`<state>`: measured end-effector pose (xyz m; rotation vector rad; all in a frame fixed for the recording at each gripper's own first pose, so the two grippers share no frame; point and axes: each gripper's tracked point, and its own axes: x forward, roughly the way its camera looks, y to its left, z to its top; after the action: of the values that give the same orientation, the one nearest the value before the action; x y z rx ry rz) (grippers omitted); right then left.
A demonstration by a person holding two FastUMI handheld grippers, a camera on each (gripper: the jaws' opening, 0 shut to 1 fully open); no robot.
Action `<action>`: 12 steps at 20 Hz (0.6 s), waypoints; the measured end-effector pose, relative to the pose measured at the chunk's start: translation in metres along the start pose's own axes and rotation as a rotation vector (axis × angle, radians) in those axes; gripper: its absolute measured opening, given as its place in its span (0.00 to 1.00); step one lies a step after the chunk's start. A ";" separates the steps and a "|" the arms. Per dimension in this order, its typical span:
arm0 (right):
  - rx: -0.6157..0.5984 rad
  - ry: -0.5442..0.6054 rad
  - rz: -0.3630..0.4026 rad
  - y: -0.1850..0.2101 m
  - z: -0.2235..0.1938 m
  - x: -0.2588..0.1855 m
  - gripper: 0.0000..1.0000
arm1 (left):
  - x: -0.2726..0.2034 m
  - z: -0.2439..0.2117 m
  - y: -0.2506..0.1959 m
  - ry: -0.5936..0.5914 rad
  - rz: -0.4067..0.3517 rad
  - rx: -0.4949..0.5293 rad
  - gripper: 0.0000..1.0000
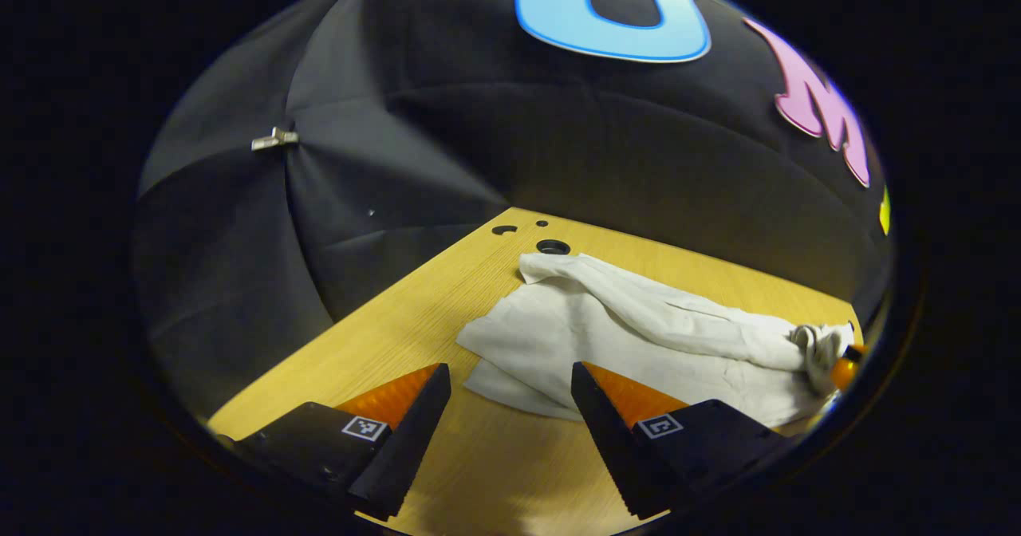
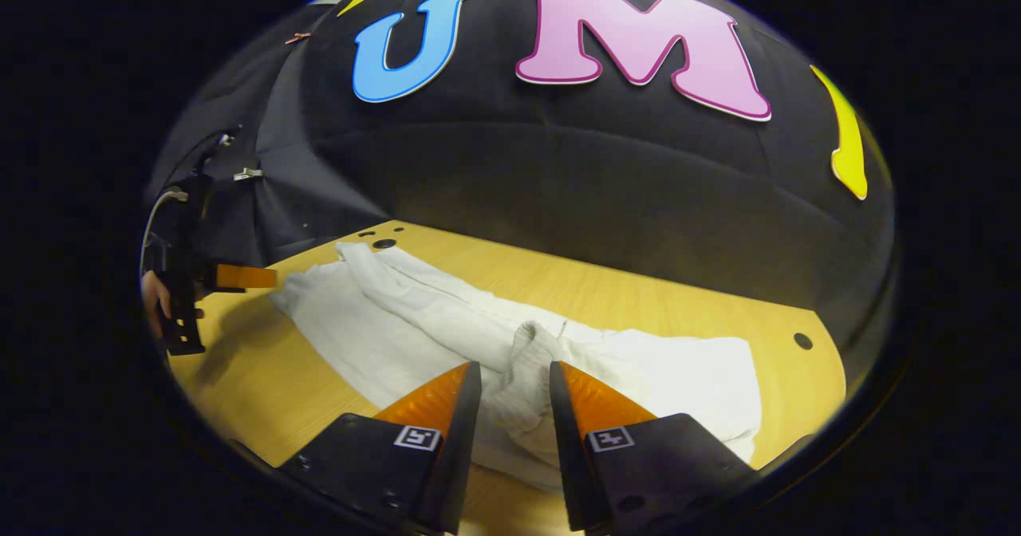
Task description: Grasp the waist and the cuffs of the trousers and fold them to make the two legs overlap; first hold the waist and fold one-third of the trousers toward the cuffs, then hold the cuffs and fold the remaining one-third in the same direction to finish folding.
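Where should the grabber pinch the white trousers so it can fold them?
Probably the bunched ridge of the trousers that stands up between the right gripper's open fingers. It rises off the table, so the fingers can close on it from either side, coming down from above. The flat parts lie tight on the wood and look harder to pinch.

Left gripper view: cam sits low over the wooden table point(image 1: 399, 313), looking fwd betw its own fingers point(image 1: 415, 416) at the near end of the white trousers point(image 1: 638, 336), booth wall behind. Right gripper view: also low, closer in, facing the wall, trousers bunched right betw its fingers point(image 2: 463, 416). Shared: same trousers, tabletop w/ holes at the far corner. Right gripper view also catches the left gripper point(image 2: 239, 277) far off at table's left edge.
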<state>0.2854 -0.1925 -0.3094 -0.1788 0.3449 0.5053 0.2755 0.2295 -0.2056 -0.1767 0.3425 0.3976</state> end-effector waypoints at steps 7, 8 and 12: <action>0.105 0.047 -0.060 0.010 -0.022 -0.047 0.98 | 0.053 -0.004 0.010 0.072 0.065 -0.012 0.98; 0.135 0.066 -0.080 0.009 -0.031 -0.055 0.98 | 0.057 -0.006 0.011 0.082 0.074 -0.017 0.98; 0.246 0.164 -0.103 0.016 -0.067 -0.078 0.99 | 0.070 -0.007 0.011 0.102 0.098 0.034 0.98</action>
<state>0.1950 -0.2300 -0.3443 0.0009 0.5512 0.3439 0.3292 0.2623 -0.2383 -0.1480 0.4587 0.4801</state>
